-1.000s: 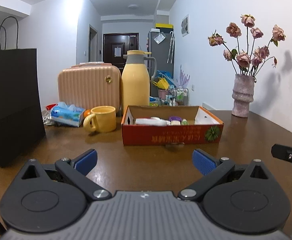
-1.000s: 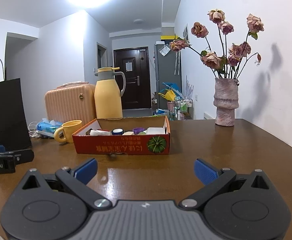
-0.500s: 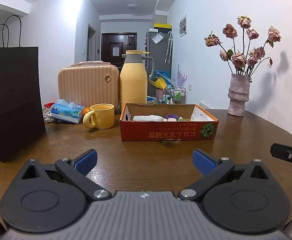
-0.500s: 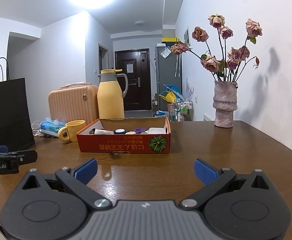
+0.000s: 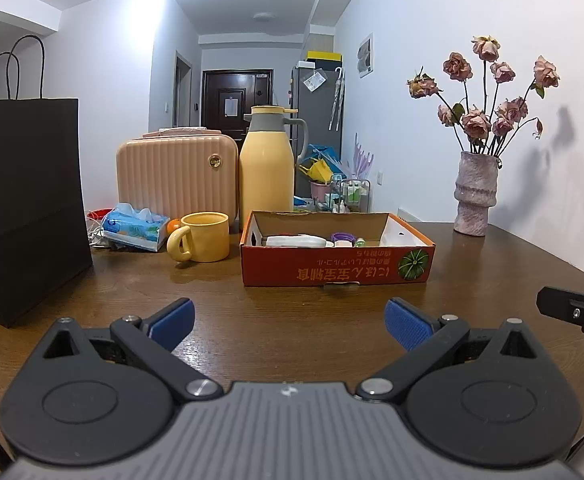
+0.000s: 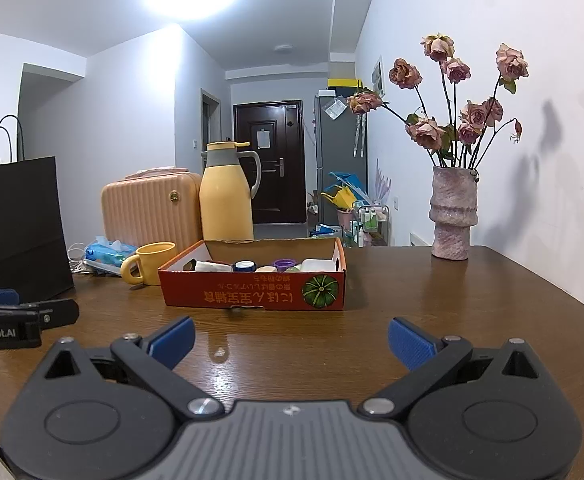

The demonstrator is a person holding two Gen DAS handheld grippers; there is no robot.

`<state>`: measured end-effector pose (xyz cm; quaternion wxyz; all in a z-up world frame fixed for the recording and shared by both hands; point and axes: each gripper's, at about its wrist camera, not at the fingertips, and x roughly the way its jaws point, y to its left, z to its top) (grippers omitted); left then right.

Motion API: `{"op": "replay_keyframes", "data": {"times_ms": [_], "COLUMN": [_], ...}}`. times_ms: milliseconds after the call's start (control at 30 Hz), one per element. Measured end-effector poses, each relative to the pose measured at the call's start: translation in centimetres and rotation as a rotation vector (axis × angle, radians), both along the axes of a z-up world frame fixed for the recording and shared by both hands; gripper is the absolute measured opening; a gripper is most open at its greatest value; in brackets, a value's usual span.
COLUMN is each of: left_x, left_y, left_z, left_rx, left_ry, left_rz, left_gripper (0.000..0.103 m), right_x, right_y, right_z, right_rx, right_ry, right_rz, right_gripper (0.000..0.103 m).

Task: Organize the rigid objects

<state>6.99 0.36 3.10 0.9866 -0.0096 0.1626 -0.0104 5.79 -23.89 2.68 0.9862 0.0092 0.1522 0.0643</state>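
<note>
glossy wooden table (image 5: 292, 320), rectangular cardboard box (image 5: 336, 270), ribbed vase (image 5: 475, 196).

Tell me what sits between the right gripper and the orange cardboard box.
Nothing visible: bare brown table lies between the open right gripper and the orange cardboard box. The yellow mug stands off to the box's left, out of the path.

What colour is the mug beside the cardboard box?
The mug is pale yellow, matching the tall jug behind it. The left wrist view shows it best.
</note>
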Motion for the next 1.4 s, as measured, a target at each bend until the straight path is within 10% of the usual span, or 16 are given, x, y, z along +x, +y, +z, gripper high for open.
{"op": "replay_keyframes", "data": {"times_ms": [1400], "left_x": [-0.35], "left_y": [-0.10], "left_z": [0.27], "left_rx": [0.002], "left_ry": [-0.009], "left_rz": [-0.005], "left_gripper": [0.103], "right_x": [-0.02], "right_y": [0.05], "right_z": [-0.07], "right_rx": [-0.002], "right_ry": [0.000], "right_rz": [0.001], "right_gripper": [0.103]}}
